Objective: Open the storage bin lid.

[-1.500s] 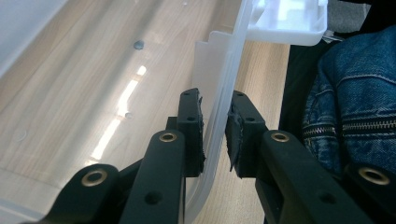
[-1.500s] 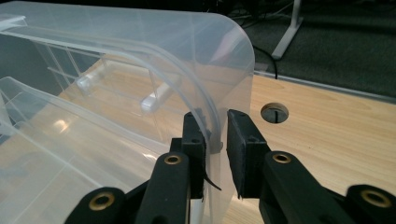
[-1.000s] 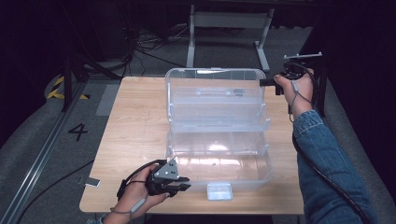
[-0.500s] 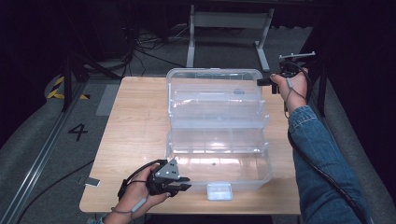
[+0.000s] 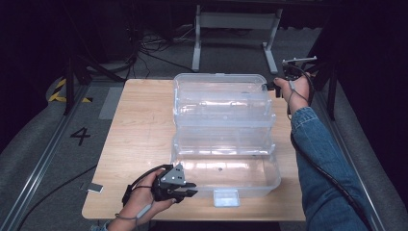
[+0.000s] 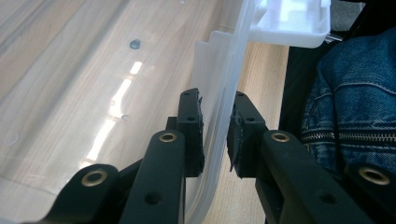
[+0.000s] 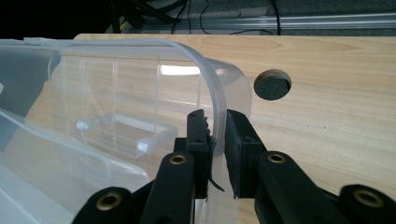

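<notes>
The clear plastic box (image 5: 226,168) is lying open on the wooden table (image 5: 139,130), its near rim pinched by the left gripper (image 6: 215,133) and its lid (image 7: 140,116) being gripped by the right gripper (image 7: 217,149).

A light wooden table (image 5: 139,134) with a round cable hole (image 7: 272,85) near its far right corner carries a clear plastic storage box (image 5: 226,166) standing open, its hinged lid (image 5: 221,98) laid back toward the far edge.
</notes>
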Tool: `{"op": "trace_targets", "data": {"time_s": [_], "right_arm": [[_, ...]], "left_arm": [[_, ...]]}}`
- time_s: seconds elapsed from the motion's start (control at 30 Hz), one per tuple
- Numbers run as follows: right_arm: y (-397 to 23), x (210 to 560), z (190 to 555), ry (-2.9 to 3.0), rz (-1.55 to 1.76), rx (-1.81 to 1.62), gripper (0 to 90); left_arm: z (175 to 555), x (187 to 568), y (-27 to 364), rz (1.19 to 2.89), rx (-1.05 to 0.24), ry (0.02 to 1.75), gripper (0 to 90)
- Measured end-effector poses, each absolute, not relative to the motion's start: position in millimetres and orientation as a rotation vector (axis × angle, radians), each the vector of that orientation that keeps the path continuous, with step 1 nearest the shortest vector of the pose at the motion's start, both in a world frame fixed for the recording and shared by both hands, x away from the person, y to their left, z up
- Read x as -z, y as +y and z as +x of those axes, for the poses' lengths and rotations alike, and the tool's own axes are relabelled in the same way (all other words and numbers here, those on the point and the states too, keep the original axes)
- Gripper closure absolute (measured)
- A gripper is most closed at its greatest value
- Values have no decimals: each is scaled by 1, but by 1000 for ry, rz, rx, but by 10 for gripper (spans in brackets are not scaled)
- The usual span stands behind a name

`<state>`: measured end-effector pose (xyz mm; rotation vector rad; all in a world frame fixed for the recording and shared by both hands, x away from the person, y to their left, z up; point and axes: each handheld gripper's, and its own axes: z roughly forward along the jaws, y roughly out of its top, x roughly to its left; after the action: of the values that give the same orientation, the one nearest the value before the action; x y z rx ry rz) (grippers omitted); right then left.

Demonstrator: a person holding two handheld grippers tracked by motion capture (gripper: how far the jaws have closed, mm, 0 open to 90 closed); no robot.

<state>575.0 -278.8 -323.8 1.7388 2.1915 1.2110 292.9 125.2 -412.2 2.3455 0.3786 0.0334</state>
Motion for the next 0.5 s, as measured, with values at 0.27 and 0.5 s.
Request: {"op": "trace_targets", "data": {"time_s": [0.27,0.5], "right_arm": [[-278,337,585,2196,1813,-1195,810],[-278,344,589,2195,1843,-1183,811]], "left_arm": [[293,412,125,2348,-36,370,775],[294,412,125,2349,-35,370,775]]}}
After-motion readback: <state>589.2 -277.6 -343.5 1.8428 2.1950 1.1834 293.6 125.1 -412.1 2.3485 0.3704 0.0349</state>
